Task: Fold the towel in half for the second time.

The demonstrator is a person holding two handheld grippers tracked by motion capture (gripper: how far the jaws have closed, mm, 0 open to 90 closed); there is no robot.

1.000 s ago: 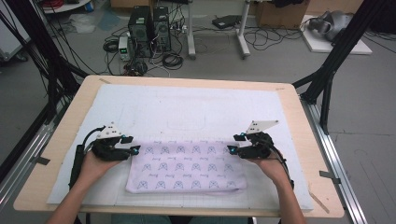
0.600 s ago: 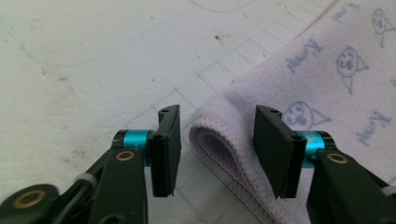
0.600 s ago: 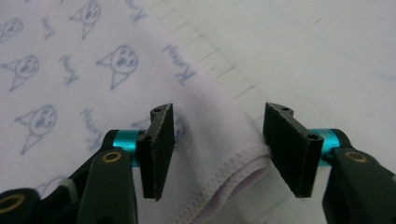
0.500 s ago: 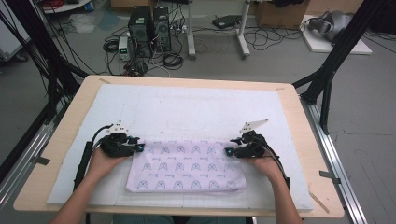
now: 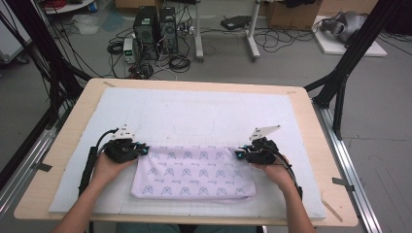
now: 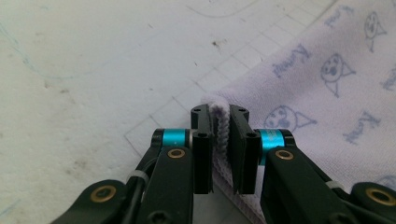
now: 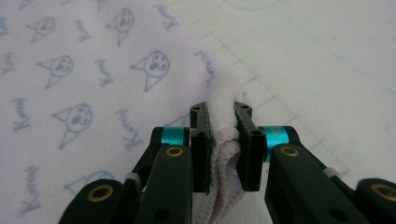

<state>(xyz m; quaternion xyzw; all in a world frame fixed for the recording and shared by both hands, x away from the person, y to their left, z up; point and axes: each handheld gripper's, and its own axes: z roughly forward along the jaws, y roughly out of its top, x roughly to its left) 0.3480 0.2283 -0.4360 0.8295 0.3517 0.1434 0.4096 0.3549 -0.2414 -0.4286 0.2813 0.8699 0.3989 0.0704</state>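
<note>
— What's under us right now?
— A light wooden table (image 5: 311, 116), and I see a white gridded mat (image 5: 194, 111) covering most of its top (faint pen outlines drawn on it).
— Anything on the mat?
— A folded lilac towel (image 5: 194, 174) with cat-face prints, lying flat near my edge.

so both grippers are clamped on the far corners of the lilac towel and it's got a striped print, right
Not quite: the print is not stripes but small cat faces and words, as both gripper views show. The rest holds: the left gripper and right gripper are each shut on a far corner of the towel.
</note>
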